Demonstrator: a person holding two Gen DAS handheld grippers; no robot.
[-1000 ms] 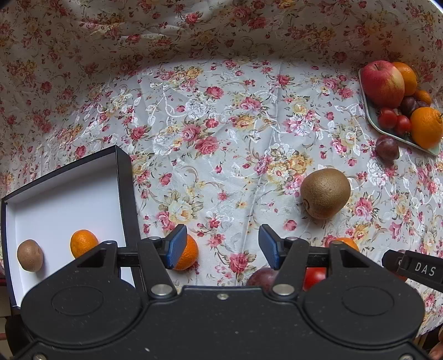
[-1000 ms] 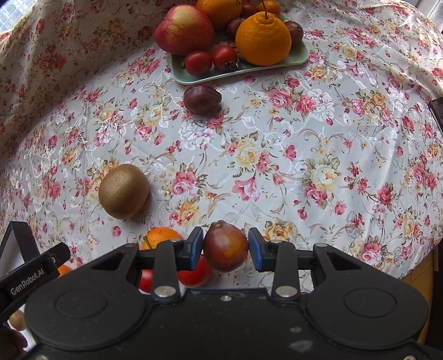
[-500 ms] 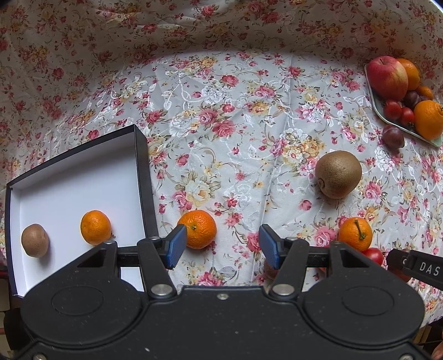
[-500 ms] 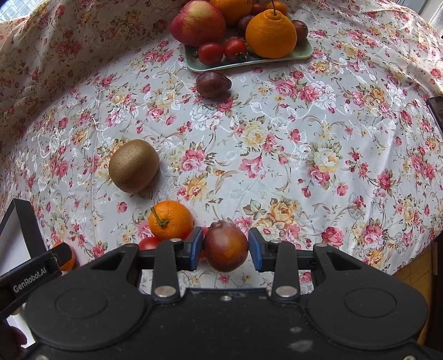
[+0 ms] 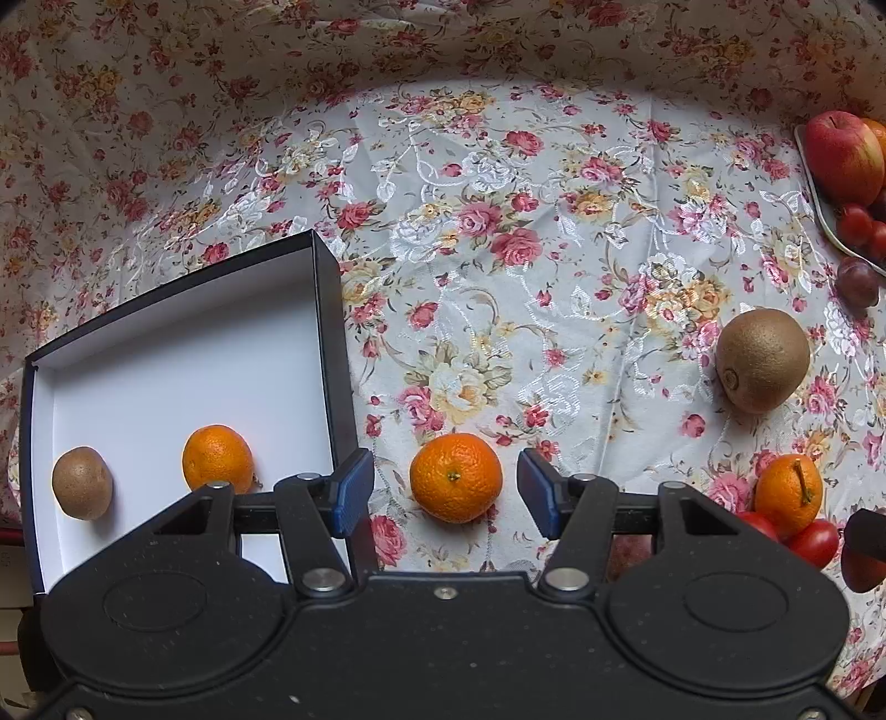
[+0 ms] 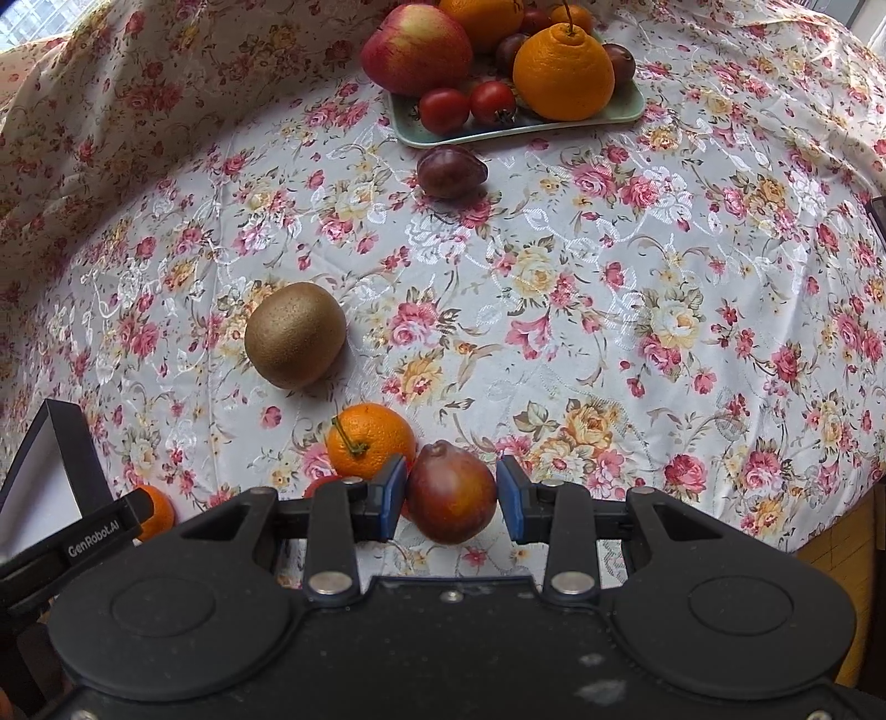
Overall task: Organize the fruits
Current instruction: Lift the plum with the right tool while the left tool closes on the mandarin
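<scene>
My left gripper [image 5: 443, 493] stands open over a mandarin [image 5: 456, 477] that lies on the floral cloth between its blue pads, with gaps on both sides. To its left sits a dark box [image 5: 326, 310] with a white inside, holding a small kiwi [image 5: 82, 482] and another mandarin [image 5: 217, 459]. My right gripper [image 6: 449, 498] is shut on a dark red plum [image 6: 449, 493]. Behind it lie a stemmed mandarin [image 6: 370, 440], a large kiwi [image 6: 295, 342] and a second plum [image 6: 449, 171].
A pale green tray [image 6: 626, 108] at the far edge carries an apple [image 6: 416, 47], a big orange [image 6: 563, 72], cherry tomatoes [image 6: 468, 106] and more. Red tomatoes [image 5: 814, 543] lie by the stemmed mandarin. The table's edge drops off at the right.
The left gripper has drawn back and sunk, so the mandarin that was half hidden behind its left pad now sits between the pads. The right gripper still holds its plum.
</scene>
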